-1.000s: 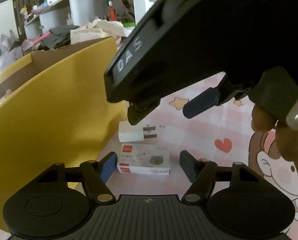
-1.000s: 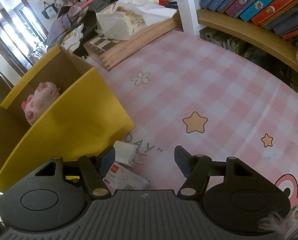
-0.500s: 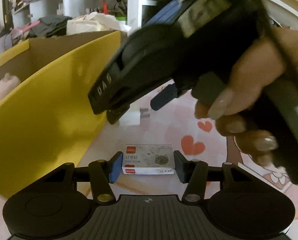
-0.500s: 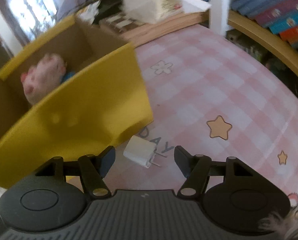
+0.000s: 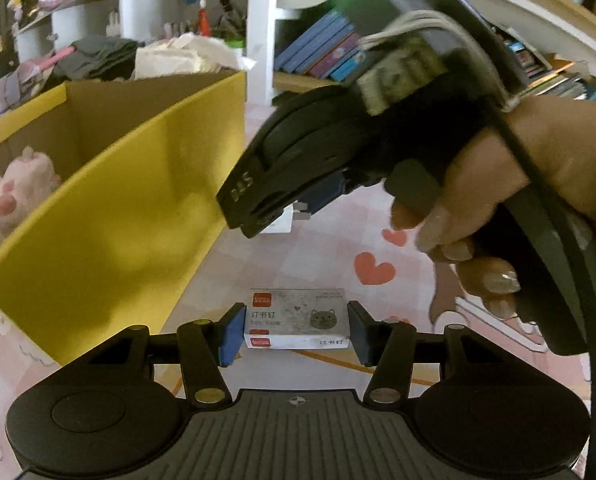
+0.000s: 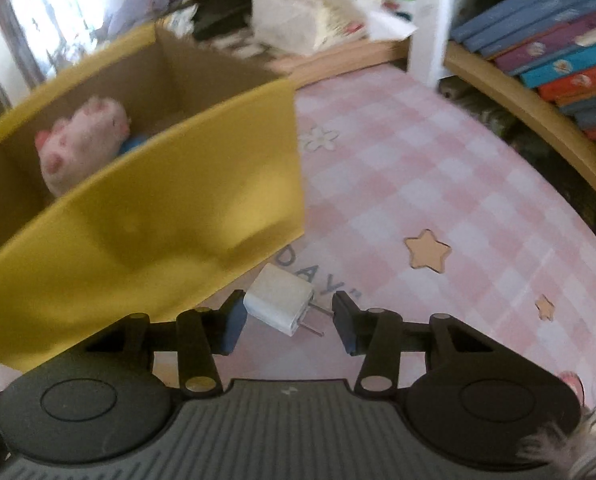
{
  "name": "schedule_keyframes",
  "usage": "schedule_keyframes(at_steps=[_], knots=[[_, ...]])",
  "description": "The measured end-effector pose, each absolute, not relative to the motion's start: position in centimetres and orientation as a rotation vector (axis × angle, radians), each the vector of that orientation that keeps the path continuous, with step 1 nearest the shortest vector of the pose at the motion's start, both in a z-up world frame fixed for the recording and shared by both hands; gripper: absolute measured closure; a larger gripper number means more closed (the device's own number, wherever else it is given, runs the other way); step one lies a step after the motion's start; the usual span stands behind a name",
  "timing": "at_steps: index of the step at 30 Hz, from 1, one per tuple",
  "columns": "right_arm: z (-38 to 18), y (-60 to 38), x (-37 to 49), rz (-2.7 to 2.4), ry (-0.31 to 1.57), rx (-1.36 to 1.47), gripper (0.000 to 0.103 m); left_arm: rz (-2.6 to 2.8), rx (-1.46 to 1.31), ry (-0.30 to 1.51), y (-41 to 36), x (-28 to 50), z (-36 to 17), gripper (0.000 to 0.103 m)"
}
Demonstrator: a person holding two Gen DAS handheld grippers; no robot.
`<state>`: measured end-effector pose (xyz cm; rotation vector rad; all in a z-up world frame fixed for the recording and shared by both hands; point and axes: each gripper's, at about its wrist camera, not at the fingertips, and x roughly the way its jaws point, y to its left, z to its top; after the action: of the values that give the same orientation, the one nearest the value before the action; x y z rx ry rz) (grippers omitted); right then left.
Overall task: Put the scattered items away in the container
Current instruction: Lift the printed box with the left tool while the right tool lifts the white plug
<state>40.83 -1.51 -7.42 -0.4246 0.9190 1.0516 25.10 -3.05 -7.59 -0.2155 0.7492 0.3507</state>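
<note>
While both grippers straddle their targets just beside the yellow box (image 5: 109, 216), the pick-up step is in hand. The left gripper (image 5: 293, 326) clasps the staple box (image 5: 298, 318), pads on its ends; it reads "订书钉". The right gripper (image 6: 285, 320) is closing around the charger (image 6: 279, 304), not yet pinching it. Next, I judge: lift both into the yellow box. The mat by the charger reads "DAY".

A pink checked cloth (image 6: 438, 184) printed with stars, hearts and flowers covers the bench. Behind it a curved wooden shelf (image 6: 510, 96) holds a row of books (image 6: 558, 60). Heaped clothes (image 5: 97, 58) and a cream bag (image 6: 298, 20) lie farther back.
</note>
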Motion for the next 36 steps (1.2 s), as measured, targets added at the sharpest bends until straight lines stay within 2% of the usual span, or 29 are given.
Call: schedule_keyframes(at_steps=[21,36], knots=[[0.6,-14.6,30.6,0.88,0.79,-0.255,0.058,0.123,-0.099,0.654,-5.2,16.4,-0.5,0.051],[2.0,-17.6,21.0,0.814,0.768,-0.208,0.058,0.067,-0.068,0.71,-2.6,8.0,2.2,0.051]])
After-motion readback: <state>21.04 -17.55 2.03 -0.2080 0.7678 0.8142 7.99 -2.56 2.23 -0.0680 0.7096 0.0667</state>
